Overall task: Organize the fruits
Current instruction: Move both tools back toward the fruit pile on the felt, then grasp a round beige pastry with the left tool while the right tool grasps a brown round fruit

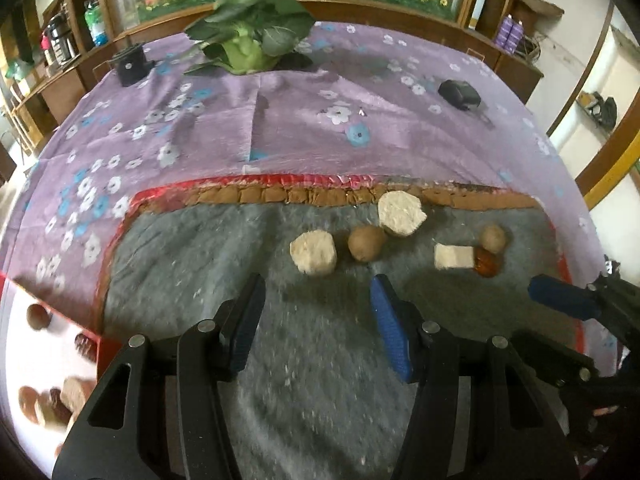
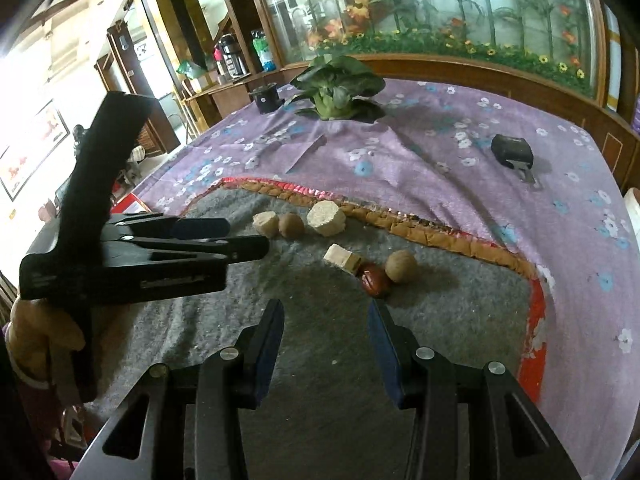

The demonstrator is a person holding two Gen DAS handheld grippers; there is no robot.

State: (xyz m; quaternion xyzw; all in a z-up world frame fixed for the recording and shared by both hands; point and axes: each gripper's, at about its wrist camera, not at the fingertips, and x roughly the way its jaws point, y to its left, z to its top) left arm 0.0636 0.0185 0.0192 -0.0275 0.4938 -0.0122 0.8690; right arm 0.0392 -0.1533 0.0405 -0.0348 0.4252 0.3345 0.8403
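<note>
Six small pieces lie on the grey mat (image 1: 192, 248) just ahead of my two grippers, all toward its far edge by the brown border. From the left gripper's (image 1: 318, 292) view they run left to right: a pale round chunk (image 1: 313, 253), a brown ball (image 1: 366, 243) just beside it, a bigger pale chunk (image 1: 401, 213) touching that ball on its far side, then, a little apart to the right, a pale block (image 1: 454, 257), a dark red fruit (image 1: 487, 262) touching the block's right end, and a second brown ball (image 1: 494, 239) just behind the red fruit. My left jaws stand released, nothing between them, hanging over bare mat near the round chunk and the first ball. My right gripper (image 2: 326, 314) is also released and empty, its jaws parted over the mat with the red fruit just beyond the right finger. The mat rests on a purple flowered cloth (image 1: 300, 120) covering the tabletop. At the far end of the cloth sits a leafy cabbage (image 1: 250, 36), with a black pot (image 1: 131, 63) to its left and a black device (image 1: 459, 94) off to the right. At the near left a white tray (image 1: 24, 360) with a red rim holds several brown and reddish pieces, blurred.
</note>
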